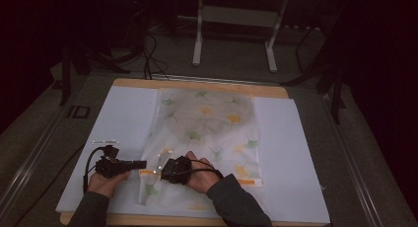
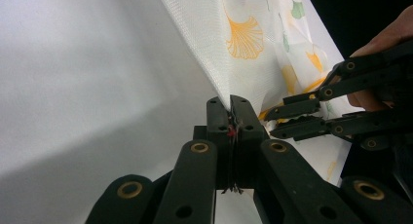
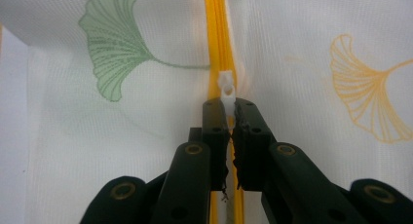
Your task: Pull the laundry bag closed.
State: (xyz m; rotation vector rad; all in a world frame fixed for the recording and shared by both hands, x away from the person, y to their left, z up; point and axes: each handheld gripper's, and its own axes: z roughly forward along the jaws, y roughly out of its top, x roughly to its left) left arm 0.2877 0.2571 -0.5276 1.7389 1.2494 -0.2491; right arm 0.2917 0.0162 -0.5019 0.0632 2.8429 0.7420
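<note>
A white mesh bag (image 1: 207,128) printed with green and yellow ginkgo leaves lies flat on a white sheet (image 1: 123,118). An orange-yellow zipper (image 1: 246,181) runs across its near end. My left gripper (image 1: 143,164) is shut on the bag's left edge (image 2: 230,104) and pinches the fabric (image 2: 243,34), which rises from the jaws. Just right of it, my right gripper (image 1: 160,170) is shut on the white zipper pull (image 3: 226,87), with the yellow zipper (image 3: 217,39) running straight ahead of the jaws (image 3: 231,107). In the left gripper view the right gripper (image 2: 275,121) shows close by.
The sheet covers a wooden table (image 1: 197,85). A small clear strip (image 1: 104,141) lies on the sheet left of the bag. Beyond the table stands a white-legged frame (image 1: 198,39) on a dark floor with cables.
</note>
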